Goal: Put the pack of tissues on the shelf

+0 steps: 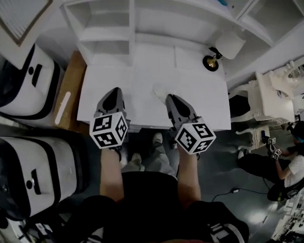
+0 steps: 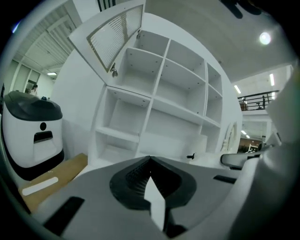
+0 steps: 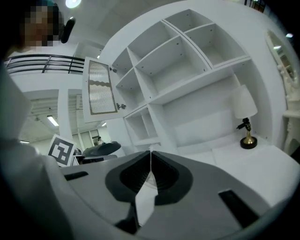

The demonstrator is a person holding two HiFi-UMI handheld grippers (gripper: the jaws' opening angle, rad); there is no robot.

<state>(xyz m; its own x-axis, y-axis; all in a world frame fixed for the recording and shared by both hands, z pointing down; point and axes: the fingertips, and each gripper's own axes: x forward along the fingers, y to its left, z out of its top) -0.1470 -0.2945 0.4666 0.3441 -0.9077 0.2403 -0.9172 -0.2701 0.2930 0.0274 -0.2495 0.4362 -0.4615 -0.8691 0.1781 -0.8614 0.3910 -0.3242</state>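
A white desk (image 1: 142, 110) with a white shelf unit (image 1: 108, 22) behind it fills the head view. A pale, flat pack (image 1: 160, 90), likely the tissues, lies on the desk just ahead of my right gripper (image 1: 170, 98) and is hard to tell from the white top. My left gripper (image 1: 113, 92) hovers over the desk's front left part. Both grippers are shut with nothing between the jaws. The left gripper (image 2: 150, 158) faces the shelf compartments (image 2: 159, 93). The right gripper (image 3: 150, 152) points at the shelf unit (image 3: 187, 61) too.
A small lamp (image 1: 221, 48) stands at the desk's back right, also the lamp (image 3: 246, 119). A louvred cabinet door (image 2: 117, 35) hangs open. Two white-and-black machines (image 1: 24, 84) and a brown board (image 1: 68, 95) sit left of the desk. A person (image 1: 290, 163) crouches at far right.
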